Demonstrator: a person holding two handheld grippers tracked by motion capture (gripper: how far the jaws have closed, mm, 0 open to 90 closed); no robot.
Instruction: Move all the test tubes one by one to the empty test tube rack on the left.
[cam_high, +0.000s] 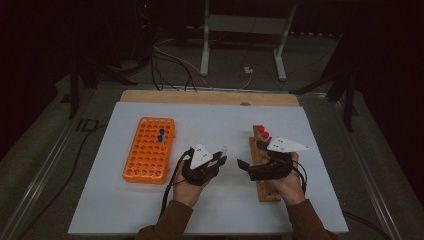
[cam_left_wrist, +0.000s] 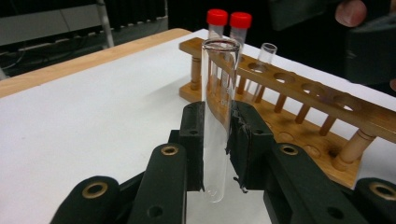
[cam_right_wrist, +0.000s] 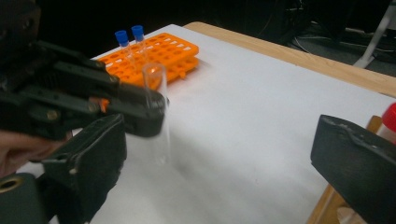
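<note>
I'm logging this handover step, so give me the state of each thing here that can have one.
Glass tube: uncapped, empty, upright, clamped off the table.
Left gripper: shut on the glass tube.
Right gripper: open, nothing between its fingers.
Wooden rack: holds two red-capped tubes and one uncapped tube; other holes empty.
Orange rack: holds two blue-capped tubes; other holes empty.

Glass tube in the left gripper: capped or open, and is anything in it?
Open and empty. The glass tube shows a bare rim with no cap, clear throughout, held upright between the left gripper's pads.
</note>
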